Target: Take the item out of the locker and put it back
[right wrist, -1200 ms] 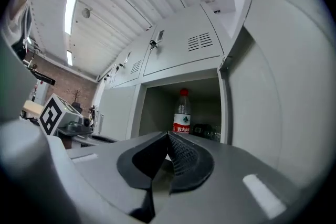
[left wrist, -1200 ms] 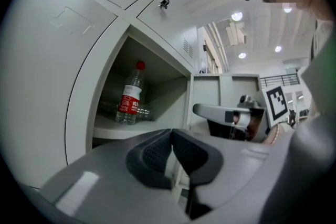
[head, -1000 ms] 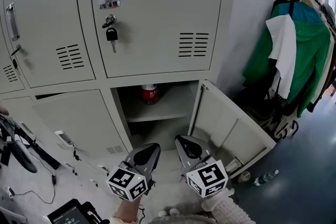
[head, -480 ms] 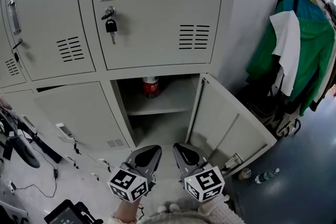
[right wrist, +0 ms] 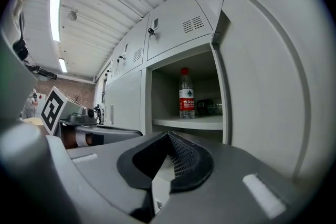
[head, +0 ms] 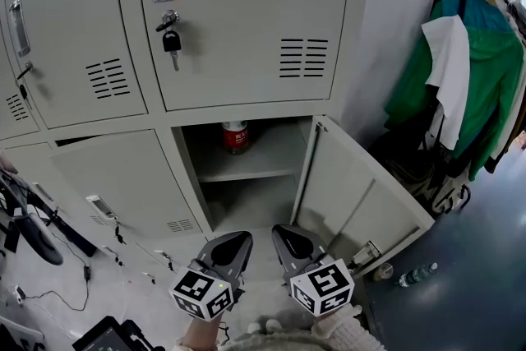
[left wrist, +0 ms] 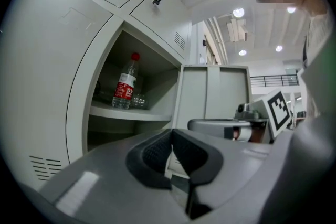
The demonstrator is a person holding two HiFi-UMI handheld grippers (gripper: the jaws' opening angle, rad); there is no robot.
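A clear water bottle with a red label and red cap stands upright on the shelf of the open lower locker. It also shows in the left gripper view as the bottle and in the right gripper view as the bottle. The locker door is swung out to the right. My left gripper and right gripper hang side by side in front of the locker, well short of the shelf. Both are shut, left gripper and right gripper, with nothing between their jaws.
A padlock with a key hangs on the closed upper door. A rack of jackets stands at the right, and a small bottle lies on the floor. Cables and gear lie at the left. A dark object sits behind the bottle.
Both grippers have sunk a little in front of the open locker. Their jaws stay shut and the bottle has not moved.
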